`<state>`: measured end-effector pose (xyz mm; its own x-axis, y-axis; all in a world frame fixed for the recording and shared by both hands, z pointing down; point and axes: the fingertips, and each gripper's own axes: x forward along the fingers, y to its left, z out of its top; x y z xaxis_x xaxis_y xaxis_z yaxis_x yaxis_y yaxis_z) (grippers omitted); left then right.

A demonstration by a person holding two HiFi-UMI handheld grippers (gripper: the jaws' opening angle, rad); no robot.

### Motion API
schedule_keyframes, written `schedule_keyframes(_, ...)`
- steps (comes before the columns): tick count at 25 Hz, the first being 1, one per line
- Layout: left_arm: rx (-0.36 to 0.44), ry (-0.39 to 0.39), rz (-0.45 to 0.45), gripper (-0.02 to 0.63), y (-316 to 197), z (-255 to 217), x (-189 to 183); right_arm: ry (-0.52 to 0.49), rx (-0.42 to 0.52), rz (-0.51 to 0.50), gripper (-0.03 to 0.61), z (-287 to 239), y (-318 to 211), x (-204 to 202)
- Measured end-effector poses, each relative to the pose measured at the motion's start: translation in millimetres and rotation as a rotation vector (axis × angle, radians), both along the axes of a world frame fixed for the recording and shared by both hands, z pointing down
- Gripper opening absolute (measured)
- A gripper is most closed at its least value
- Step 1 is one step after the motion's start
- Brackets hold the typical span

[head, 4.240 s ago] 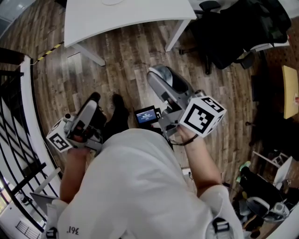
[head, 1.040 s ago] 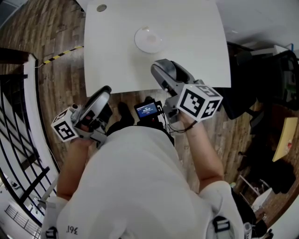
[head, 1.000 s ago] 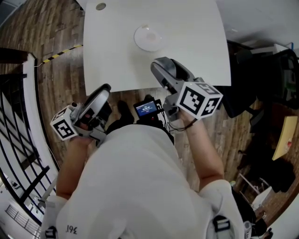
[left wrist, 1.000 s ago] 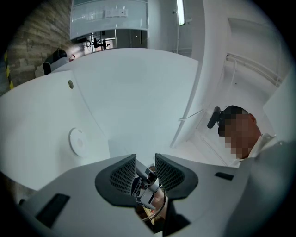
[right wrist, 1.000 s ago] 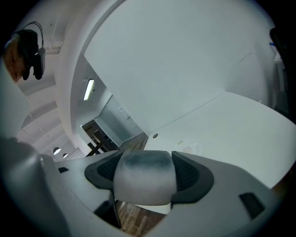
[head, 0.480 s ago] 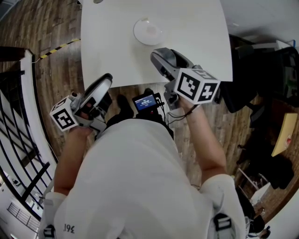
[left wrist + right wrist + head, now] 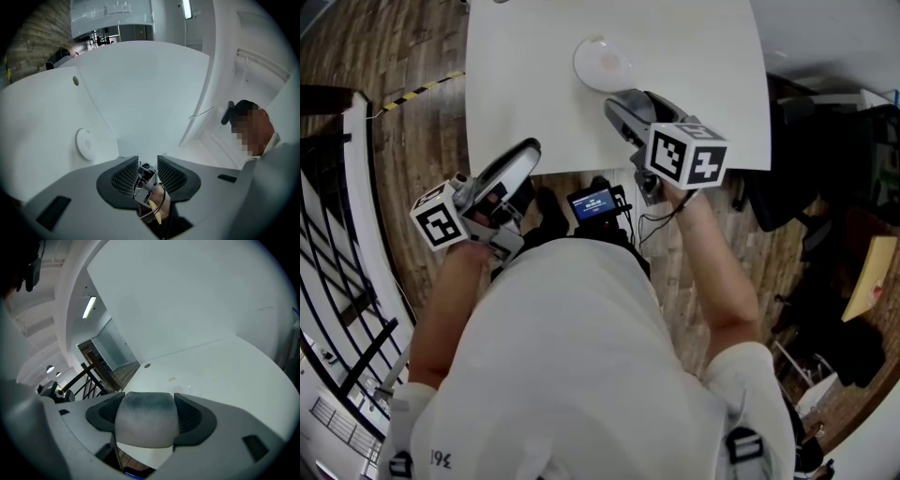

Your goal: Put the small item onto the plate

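A white plate (image 7: 602, 64) sits on the white table (image 7: 703, 56); in the left gripper view the plate (image 7: 86, 143) lies low on the left. My right gripper (image 7: 621, 103) hangs over the table's near edge, just short of the plate. Its jaws are shut on a small pale grey rounded item (image 7: 146, 425) with a darker top, which fills the gap of the right gripper (image 7: 147, 401). My left gripper (image 7: 528, 153) is at the table's near edge, to the left. The jaws of the left gripper (image 7: 147, 161) stand close together with nothing between them.
A small round grommet (image 7: 75, 80) is set in the table top far from the plate. A small lit screen (image 7: 592, 202) hangs at the person's chest. Black railings (image 7: 337, 244) stand at the left, a dark chair (image 7: 802, 178) at the right, on wooden floor.
The table has come closer. My right gripper has moved forward over the table's edge towards the plate with the grey item in it. My left gripper has come up to the edge.
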<state>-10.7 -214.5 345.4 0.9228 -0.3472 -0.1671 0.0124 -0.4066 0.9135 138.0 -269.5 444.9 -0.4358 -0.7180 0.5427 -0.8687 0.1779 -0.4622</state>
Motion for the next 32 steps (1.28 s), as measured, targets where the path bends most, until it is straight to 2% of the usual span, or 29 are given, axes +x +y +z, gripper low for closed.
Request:
schedule_keyframes(5,-0.007,-0.021,0.011,0.112,-3.6,10.5,7.3,0.102,-0.013,-0.061,0.321,19.5,-9.8,0.2)
schedule_keyframes(11,-0.022,-0.039,0.022,0.112,-7.3,19.7,14.0,0.296,0.011,-0.166,0.319,38.0,-29.0,-1.9)
schedule_keyframes(21,-0.036,-0.053,0.027,0.112,-14.5,26.9,11.8,0.523,0.003,-0.262,0.321,69.4,-70.4,-3.8)
schedule_keyframes(27,-0.038,-0.065,0.019,0.112,-25.4,29.6,18.9,0.609,-0.004,-0.316,0.321,87.7,-96.3,1.5)
schedule_keyframes(32,-0.044,-0.066,0.019,0.112,-23.3,29.5,18.2,0.645,-0.025,-0.318,0.321,98.8,-115.6,-2.4)
